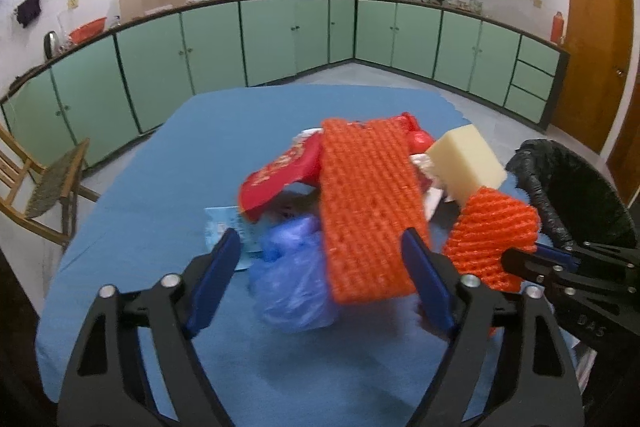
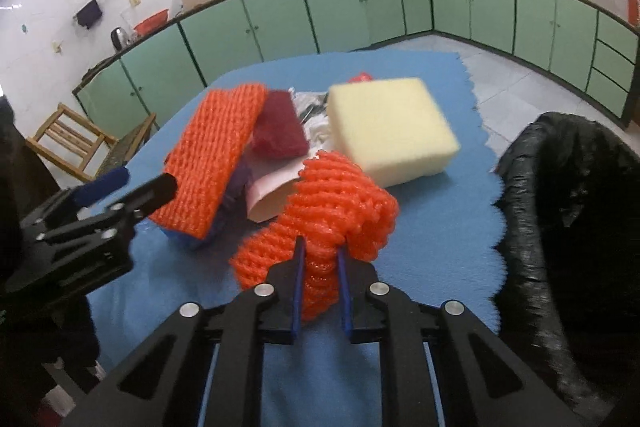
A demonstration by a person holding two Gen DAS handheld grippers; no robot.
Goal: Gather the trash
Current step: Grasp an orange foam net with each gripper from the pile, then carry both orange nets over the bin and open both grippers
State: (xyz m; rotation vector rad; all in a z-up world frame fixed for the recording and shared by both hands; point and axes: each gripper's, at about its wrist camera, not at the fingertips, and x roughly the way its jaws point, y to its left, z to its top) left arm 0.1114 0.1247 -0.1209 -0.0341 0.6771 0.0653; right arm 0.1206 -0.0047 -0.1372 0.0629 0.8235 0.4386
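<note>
A pile of trash lies on the blue tablecloth [image 1: 132, 187]: a flat orange foam net [image 1: 366, 211], a red wrapper [image 1: 280, 171], a blue plastic bag [image 1: 292, 279] and a pale yellow sponge block [image 1: 466, 159]. My left gripper [image 1: 320, 267] is open, its fingers either side of the blue bag and the flat net. My right gripper [image 2: 320, 259] is shut on a second, crumpled orange foam net [image 2: 336, 211], which also shows in the left wrist view [image 1: 490, 239]. The sponge block [image 2: 388, 131] and the flat net [image 2: 216, 155] lie beyond it.
A bin lined with a black bag [image 2: 568, 211] stands at the table's right edge, also in the left wrist view [image 1: 572, 195]. A wooden chair [image 1: 44, 187] stands left of the table. Green cabinets [image 1: 280, 39] run along the walls.
</note>
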